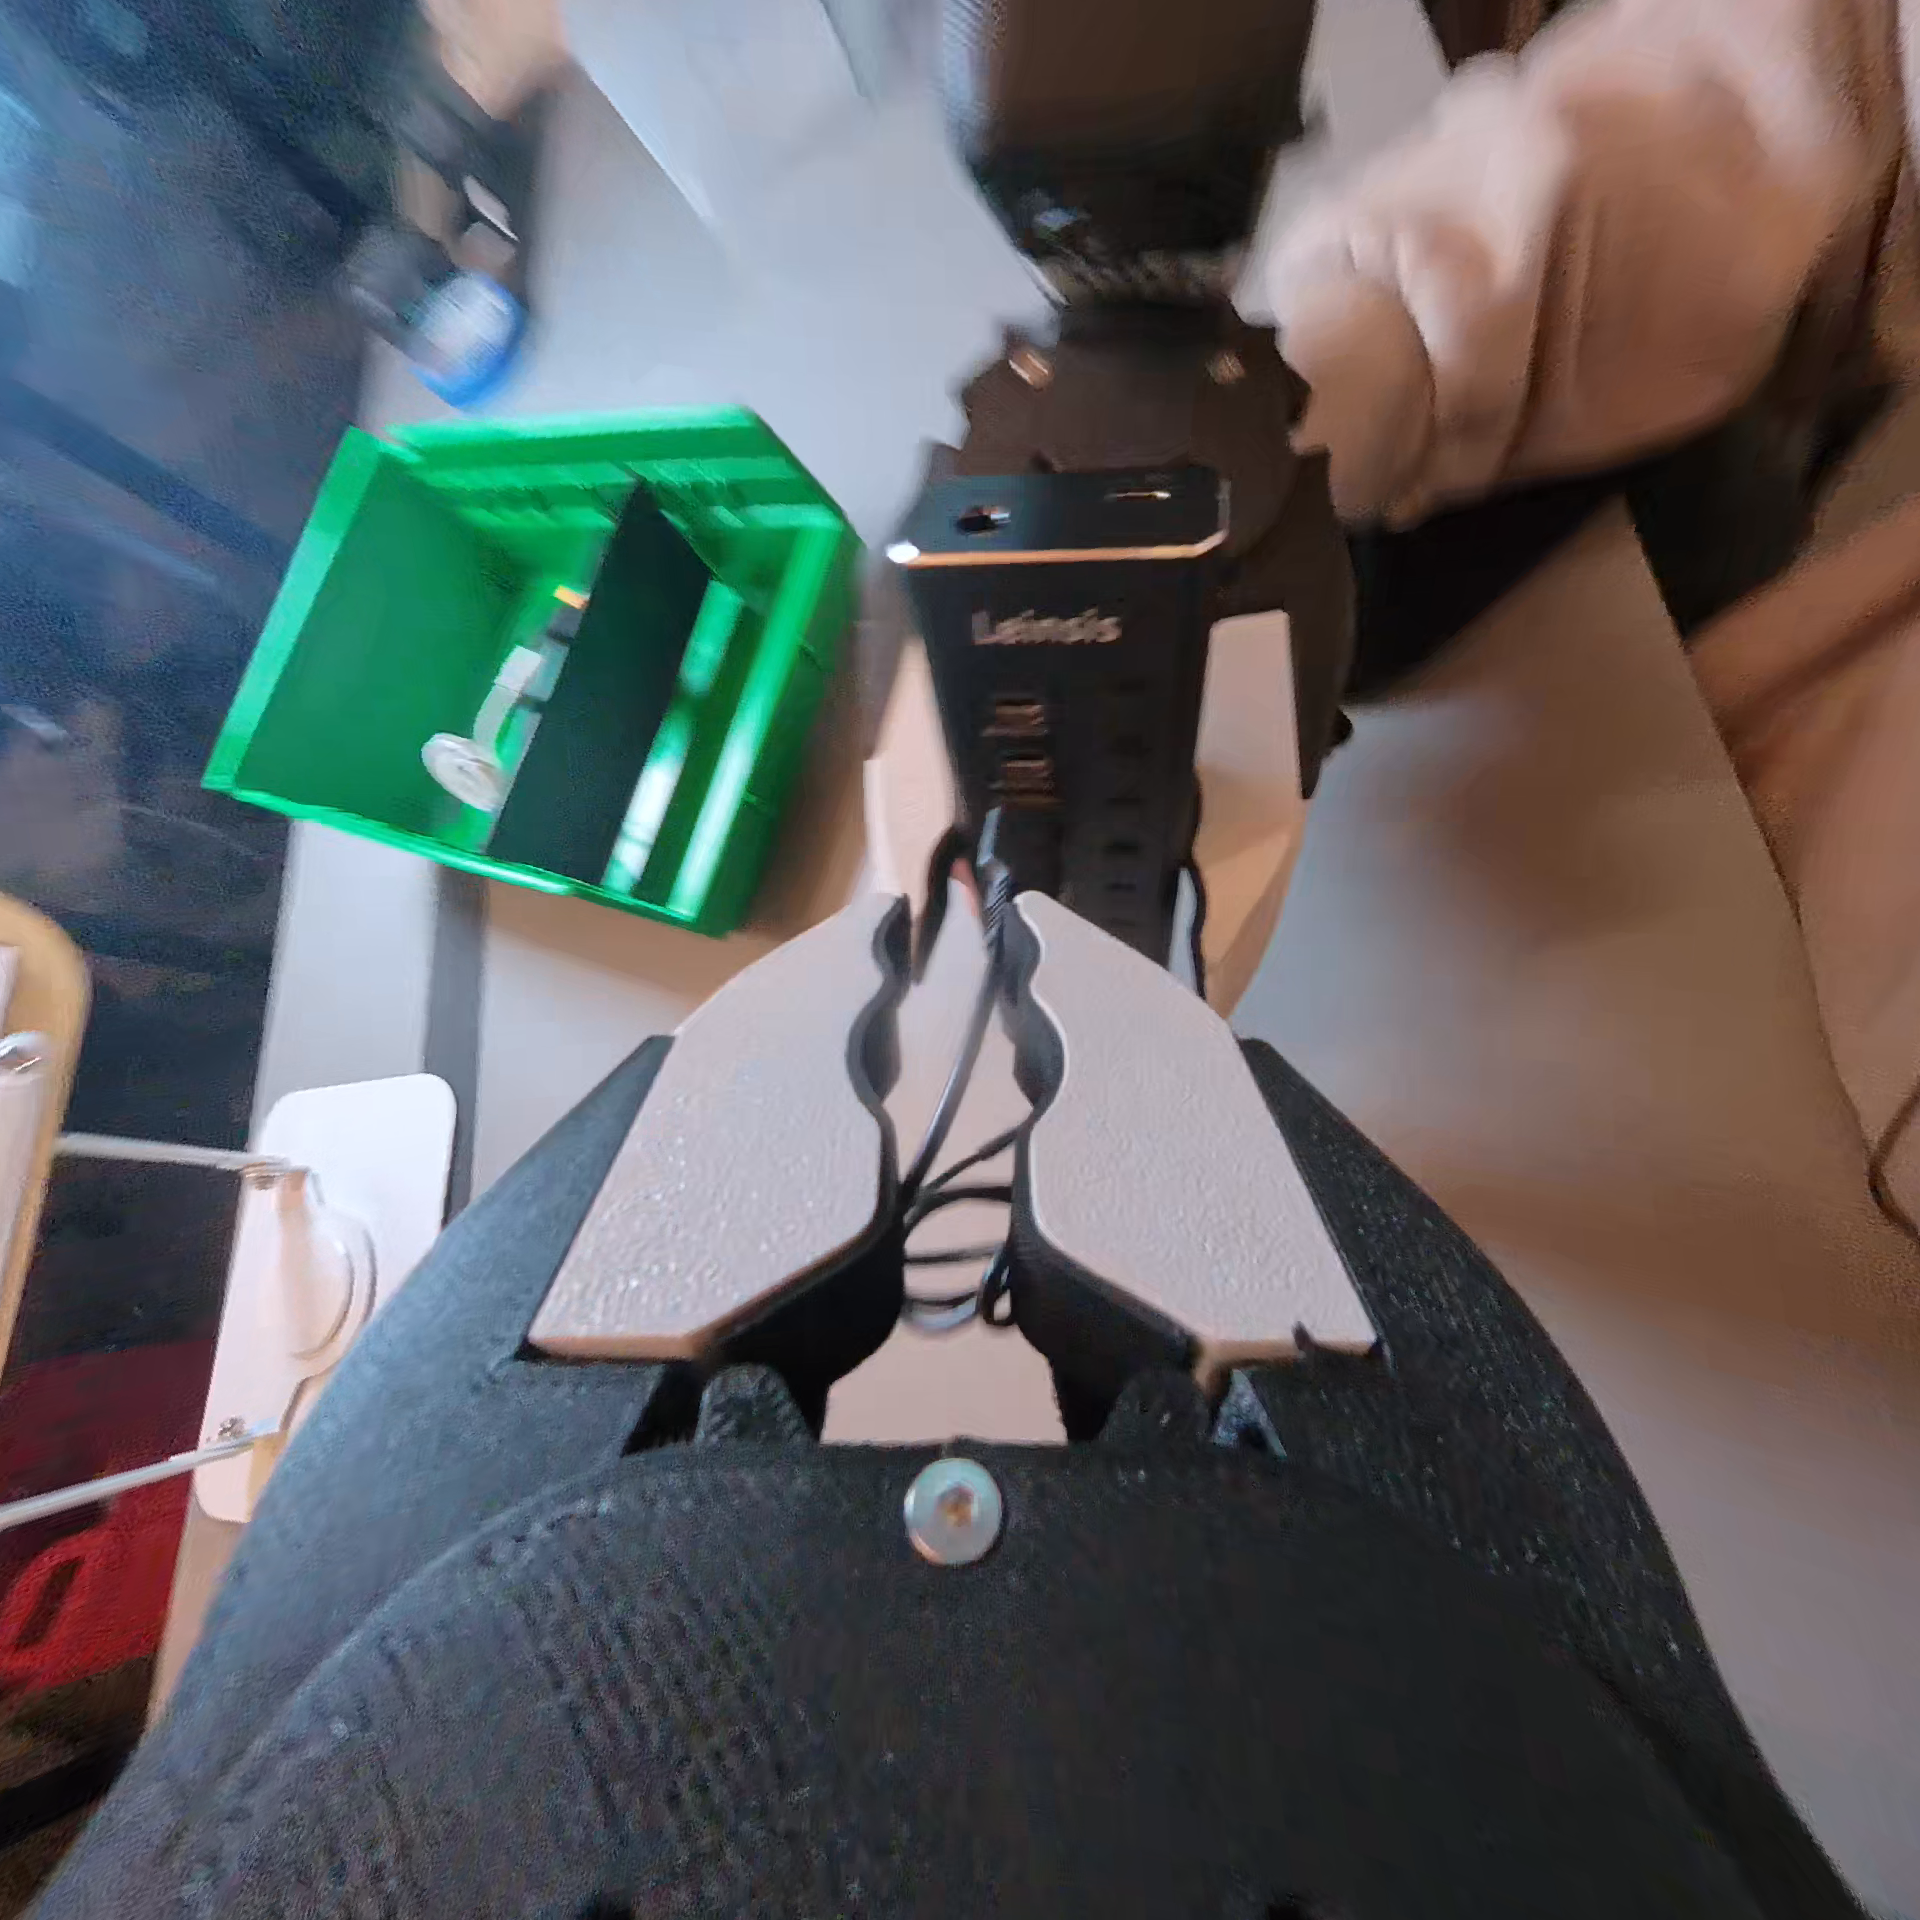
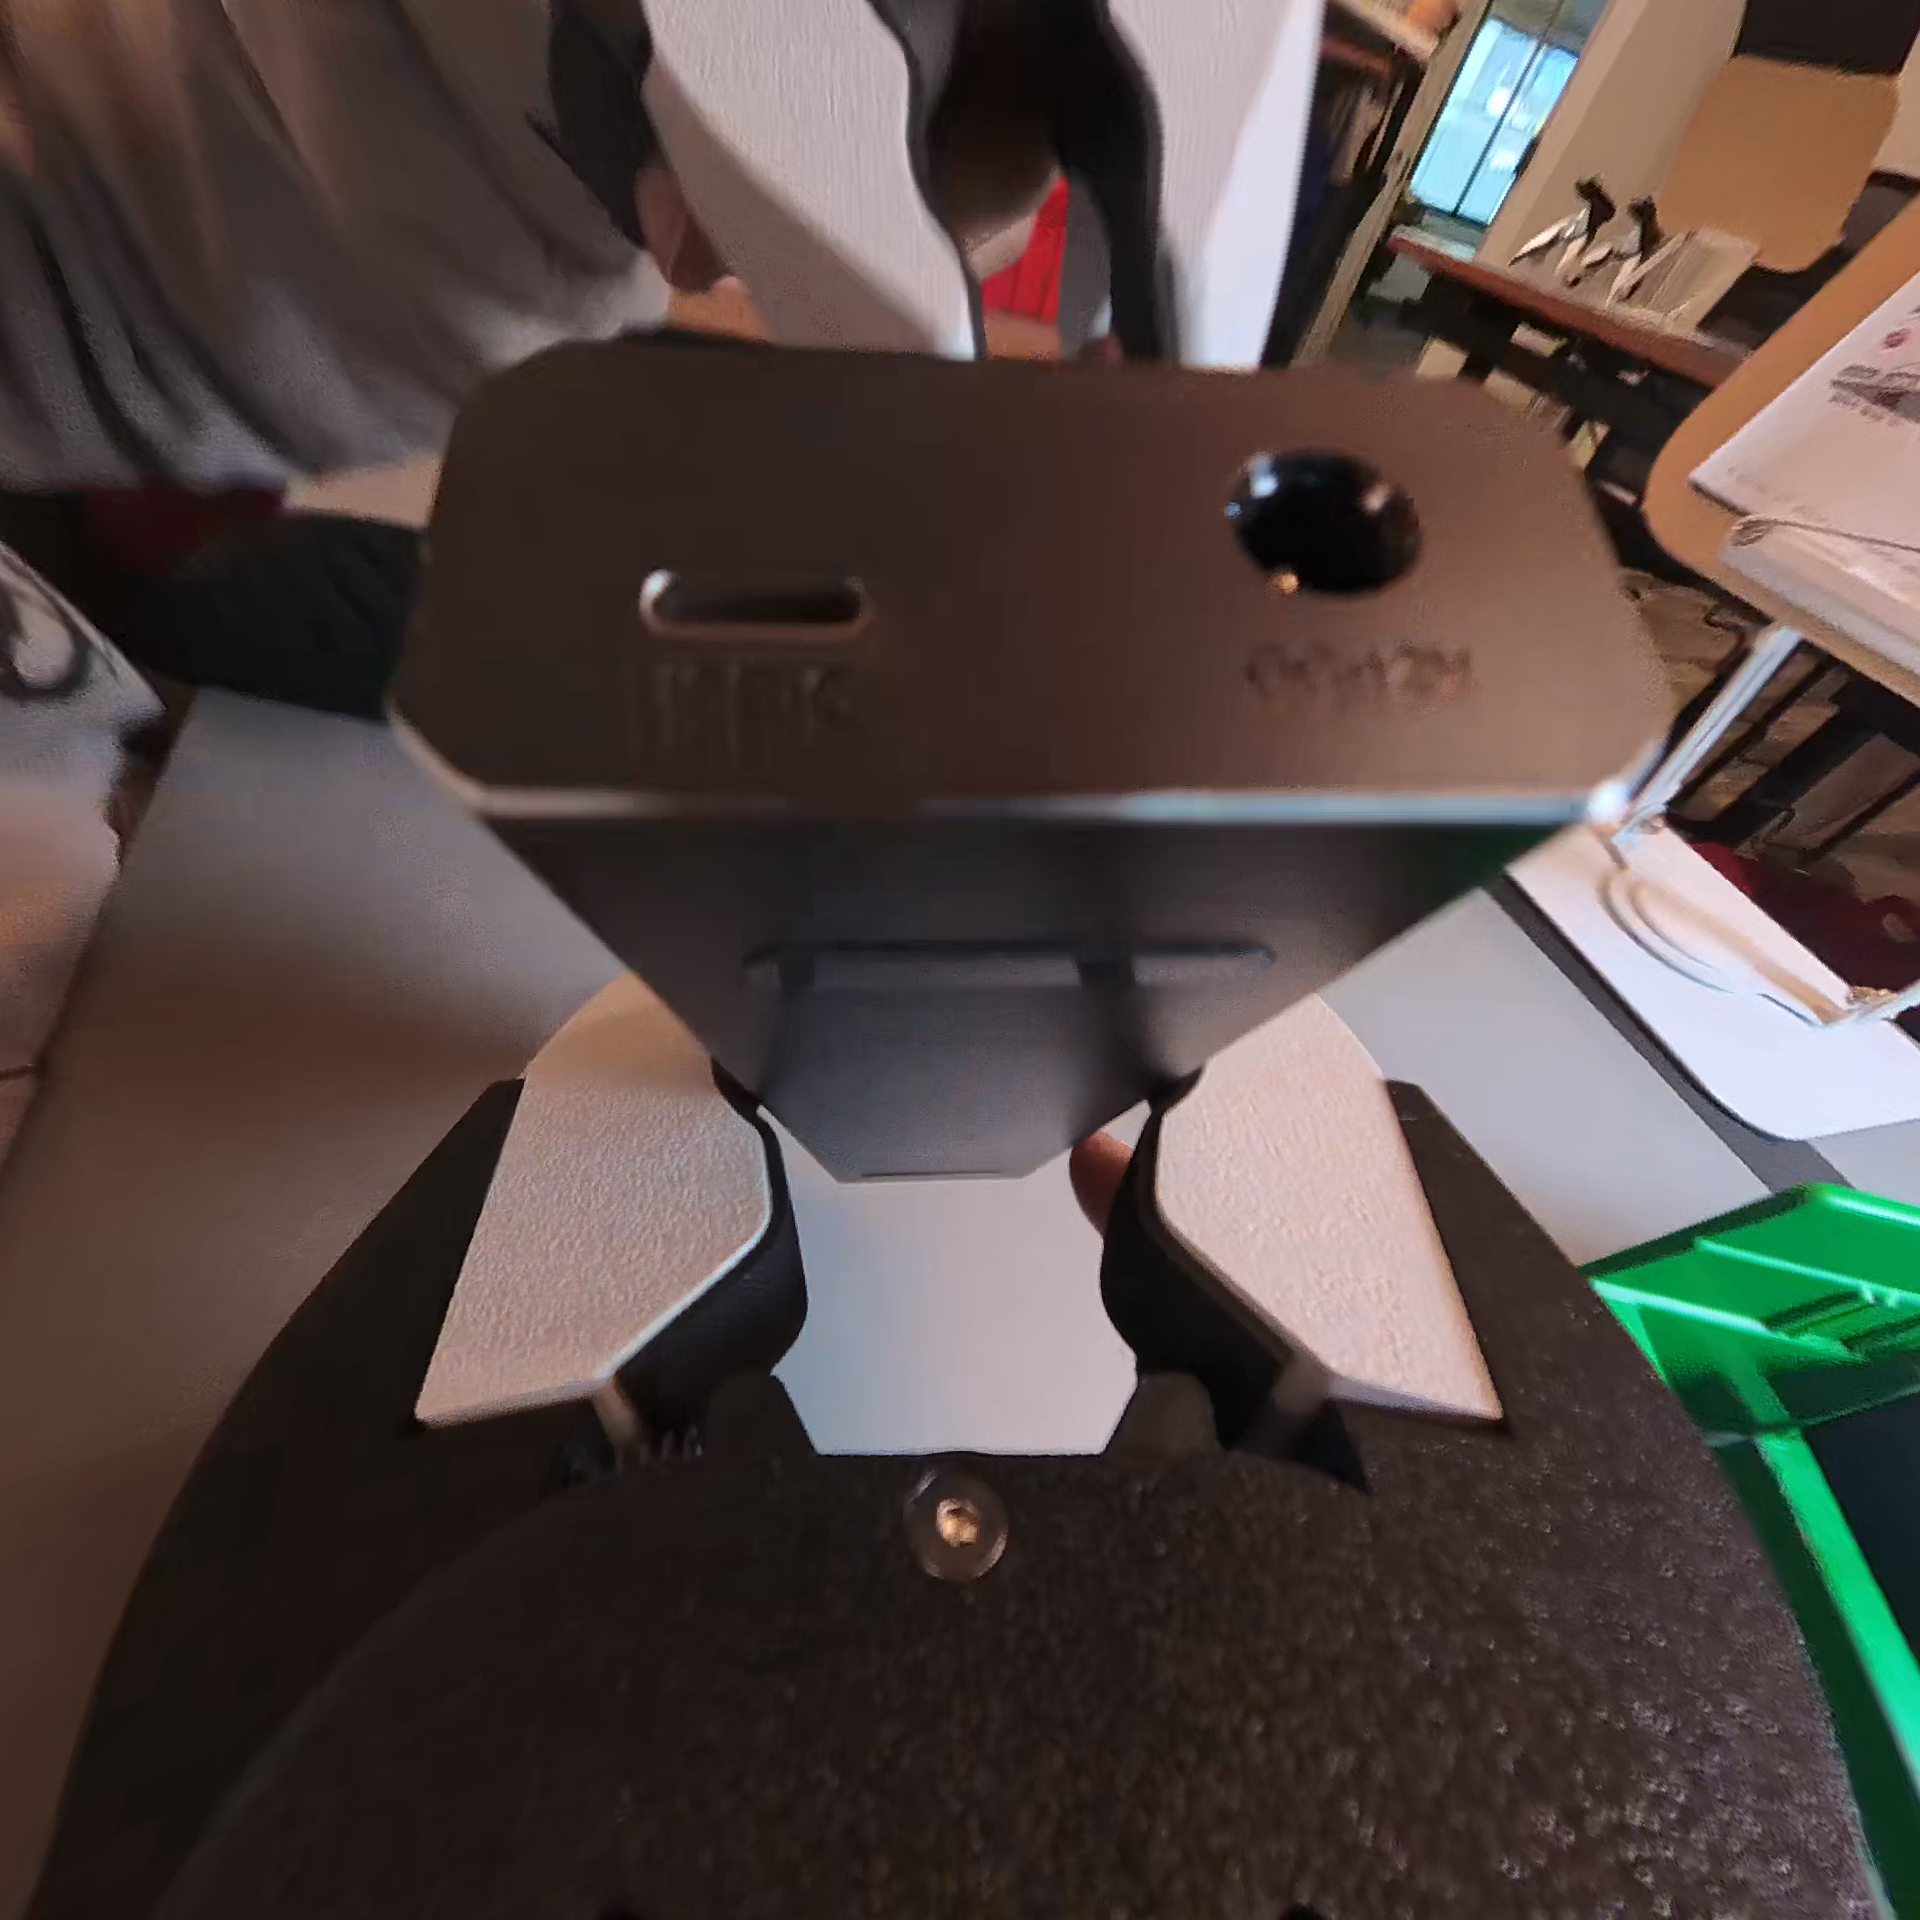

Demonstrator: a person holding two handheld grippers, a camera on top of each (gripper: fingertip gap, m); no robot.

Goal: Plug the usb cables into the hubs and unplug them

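A dark metal USB hub (image 1: 1070, 644) stands on end above the table, with its end face up and a row of ports down its side. It fills the right wrist view (image 2: 987, 644). My right gripper (image 2: 951, 1112) is shut on its narrow lower end; one of its dark fingers (image 1: 1320, 644) shows beside the hub in the left wrist view. My left gripper (image 1: 961, 914) is shut on the plug of a thin black USB cable (image 1: 987, 873) at the hub's lower ports. I cannot tell whether the plug is seated. The cable loops back between the fingers.
A green bin (image 1: 540, 665) with a black divider and small white parts sits left of the hub; it also shows in the right wrist view (image 2: 1766, 1351). A clear stand on a white plate (image 1: 343, 1195) is at the near left. A person's hand (image 1: 1558, 312) holds the right gripper. One gripper's finger ends stand about 6 centimeters off the other's.
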